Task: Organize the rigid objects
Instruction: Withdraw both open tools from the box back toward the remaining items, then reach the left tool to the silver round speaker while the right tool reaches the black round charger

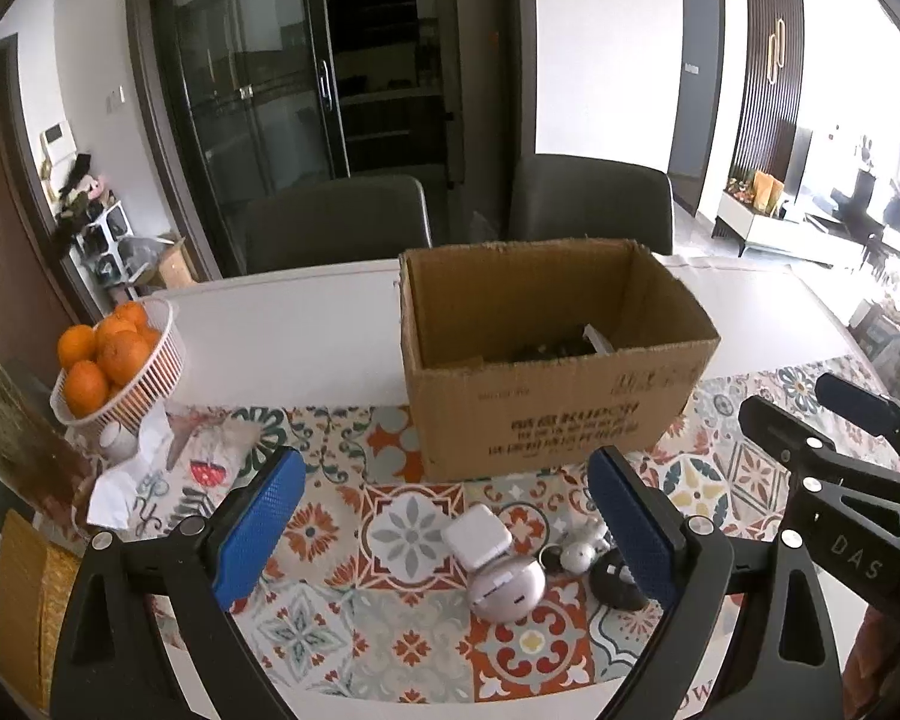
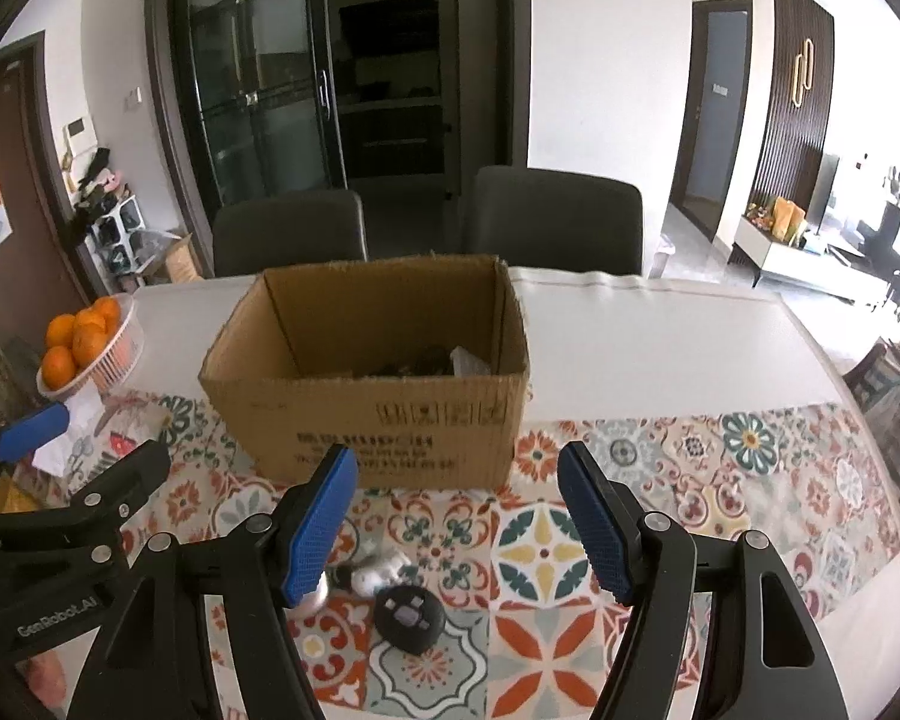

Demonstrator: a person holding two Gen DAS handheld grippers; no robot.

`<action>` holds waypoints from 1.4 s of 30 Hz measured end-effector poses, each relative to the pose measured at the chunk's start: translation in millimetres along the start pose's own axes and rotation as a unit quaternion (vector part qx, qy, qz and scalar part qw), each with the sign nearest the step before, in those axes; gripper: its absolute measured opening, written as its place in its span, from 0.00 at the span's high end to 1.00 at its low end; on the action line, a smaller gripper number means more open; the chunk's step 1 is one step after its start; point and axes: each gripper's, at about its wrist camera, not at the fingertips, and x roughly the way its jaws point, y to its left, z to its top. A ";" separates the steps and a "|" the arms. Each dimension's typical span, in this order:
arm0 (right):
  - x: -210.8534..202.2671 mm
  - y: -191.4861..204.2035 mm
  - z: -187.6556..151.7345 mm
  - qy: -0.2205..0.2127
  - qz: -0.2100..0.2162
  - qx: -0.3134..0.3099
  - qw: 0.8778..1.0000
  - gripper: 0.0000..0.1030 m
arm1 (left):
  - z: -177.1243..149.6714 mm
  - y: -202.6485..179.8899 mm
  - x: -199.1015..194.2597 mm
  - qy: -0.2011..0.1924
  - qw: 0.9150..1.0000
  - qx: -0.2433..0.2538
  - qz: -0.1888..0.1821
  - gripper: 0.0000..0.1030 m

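Two views, left wrist alone showing white charger cube (image 1: 476, 534) and pink oval case (image 1: 506, 594), left hand-held gripper (image 1: 447, 531) spread wide above them, one black round gadget (image 2: 408, 611) on patterned bench (image 2: 750, 480) before one cardboard box (image 2: 384, 420), right hand-held gripper (image 2: 457, 519) spread, empty.

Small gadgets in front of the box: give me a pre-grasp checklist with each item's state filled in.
1. Left gripper jaws open and empty: ok.
2. Right gripper jaws apart, nothing between the pads: ok.
3. White charger cube lies between the left fingers' line: ok.
4. Black round device unobstructed from above: ok.
5. Cardboard box open on top, room inside: ok.
6. Whether the charger cube rests on the pink case: cannot tell.
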 end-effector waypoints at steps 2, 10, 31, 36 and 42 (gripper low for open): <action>2.1 0.8 -5.0 0.003 0.003 0.001 1.000 0.32 | -6.4 0.8 2.4 0.002 1.000 -0.002 -0.002 0.06; 13.1 5.6 -26.4 0.022 0.010 -0.006 1.000 0.32 | -27.2 2.1 15.9 0.027 1.000 -0.004 -0.006 0.06; 56.5 13.6 -82.0 0.098 0.022 -0.026 0.995 0.32 | -78.4 -2.4 58.4 0.087 0.996 0.016 -0.031 0.06; 69.9 14.1 -92.0 0.120 0.023 -0.030 0.992 0.32 | -87.3 -4.8 73.5 0.105 0.993 0.025 -0.045 0.06; 86.7 16.1 -101.6 0.144 0.029 -0.035 0.989 0.32 | -93.9 -6.2 87.6 0.122 0.991 0.034 -0.053 0.06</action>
